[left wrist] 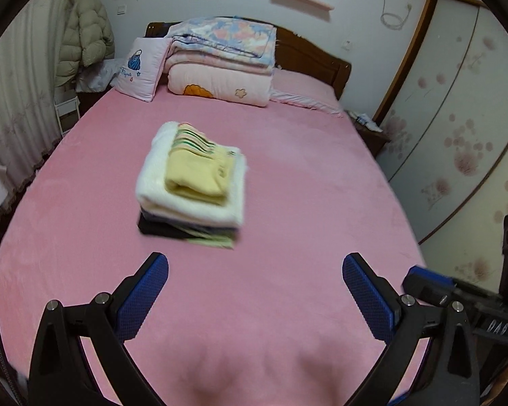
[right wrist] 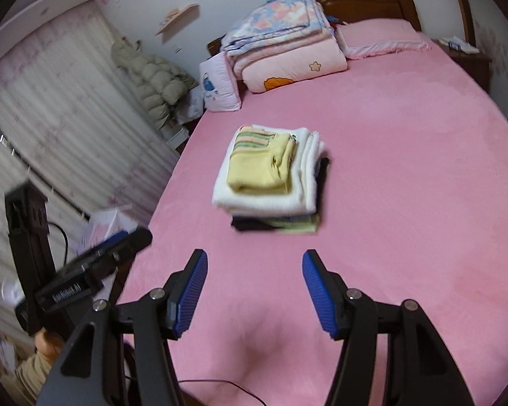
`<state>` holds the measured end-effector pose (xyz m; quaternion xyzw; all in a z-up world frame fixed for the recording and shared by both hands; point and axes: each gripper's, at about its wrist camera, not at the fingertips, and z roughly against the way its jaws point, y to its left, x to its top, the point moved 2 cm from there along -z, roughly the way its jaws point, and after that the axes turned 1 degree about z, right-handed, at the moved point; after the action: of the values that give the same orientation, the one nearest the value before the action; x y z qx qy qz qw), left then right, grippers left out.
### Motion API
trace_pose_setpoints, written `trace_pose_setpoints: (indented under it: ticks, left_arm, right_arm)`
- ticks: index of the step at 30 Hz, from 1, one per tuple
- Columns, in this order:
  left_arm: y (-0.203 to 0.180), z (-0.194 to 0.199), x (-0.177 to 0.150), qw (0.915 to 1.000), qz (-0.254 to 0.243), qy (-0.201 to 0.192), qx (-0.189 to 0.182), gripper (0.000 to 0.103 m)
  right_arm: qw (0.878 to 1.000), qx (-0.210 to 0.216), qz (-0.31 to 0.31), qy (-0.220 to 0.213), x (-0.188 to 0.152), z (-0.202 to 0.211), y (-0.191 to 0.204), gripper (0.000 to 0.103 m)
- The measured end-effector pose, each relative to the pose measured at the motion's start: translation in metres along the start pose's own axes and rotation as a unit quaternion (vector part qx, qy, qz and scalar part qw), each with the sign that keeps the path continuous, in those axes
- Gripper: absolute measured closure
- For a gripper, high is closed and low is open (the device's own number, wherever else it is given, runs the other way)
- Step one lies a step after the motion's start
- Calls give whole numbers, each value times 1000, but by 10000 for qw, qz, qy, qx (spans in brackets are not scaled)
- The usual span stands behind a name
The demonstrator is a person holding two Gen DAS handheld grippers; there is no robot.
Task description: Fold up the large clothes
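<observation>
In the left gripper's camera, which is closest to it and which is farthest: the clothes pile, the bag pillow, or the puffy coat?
1. Clothes pile: mid-bed, straight ahead of the left gripper.
2. Bag pillow: head of the bed, left.
3. Puffy coat: hanging beyond the bed, far left.

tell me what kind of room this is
A home bedroom, most likely: a bed with a pink sheet and wooden headboard, folded quilts by it, and a puffer coat hanging beside the curtain.

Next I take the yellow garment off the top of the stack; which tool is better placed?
Right, marginally. The right tool points at the stack from close, the yellow garment nearly centred ahead. The left tool sits open, its stack view left of centre. Both are empty.
</observation>
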<state>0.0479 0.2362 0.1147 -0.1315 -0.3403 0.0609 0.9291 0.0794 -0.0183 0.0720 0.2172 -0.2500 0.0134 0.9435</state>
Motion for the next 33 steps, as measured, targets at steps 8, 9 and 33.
trace_pose_setpoints:
  ticks: [8, 9, 33]
  left_arm:
    - [-86, 57, -101, 9998, -166, -44, -24, 1]
    - [-93, 60, -111, 9997, -205, -72, 61, 1]
    - [-146, 46, -214, 9931, -496, 210, 1038, 1]
  right_arm:
    - [9981, -458, 402, -57, -96, 97, -26, 44]
    - [9974, -574, 416, -93, -110, 104, -32, 44]
    - [9863, -1641, 132, -41, -200, 118, -87, 44]
